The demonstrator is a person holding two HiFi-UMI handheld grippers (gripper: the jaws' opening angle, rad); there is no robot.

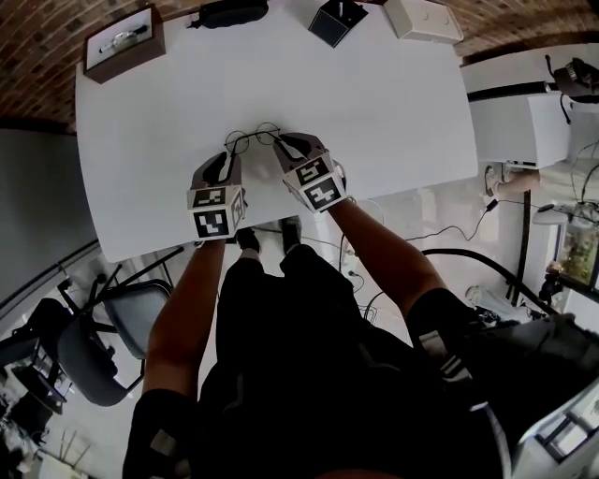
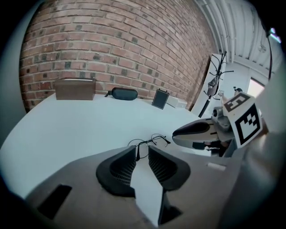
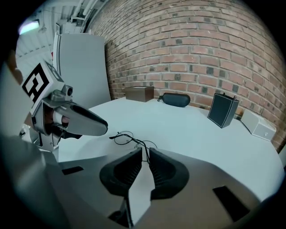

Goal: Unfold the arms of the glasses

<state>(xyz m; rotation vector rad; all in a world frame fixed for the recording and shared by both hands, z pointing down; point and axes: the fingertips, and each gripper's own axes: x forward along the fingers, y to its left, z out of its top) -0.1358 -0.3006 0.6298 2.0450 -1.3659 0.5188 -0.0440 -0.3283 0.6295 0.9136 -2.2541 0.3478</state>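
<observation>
Lopsided hold near the table (image 1: 374, 94) edge
Left gripper (image 2: 142, 151) has its jaws apart around one end, right gripper (image 3: 145, 153) is clamped on the other; the glasses (image 1: 253, 138) lie near the front edge, and an uneven tug may bend them.

Tabletop (image 1: 374, 112), white, is carrying five items | wire-framed glasses (image 1: 253, 138) lying near the front edge | brown box (image 1: 124, 42) sitting at the far left corner | dark oblong case (image 1: 232, 12) lying along the far edge | small dark box (image 1: 337, 19) standing near it | white box (image 1: 423, 19) sitting far right
</observation>
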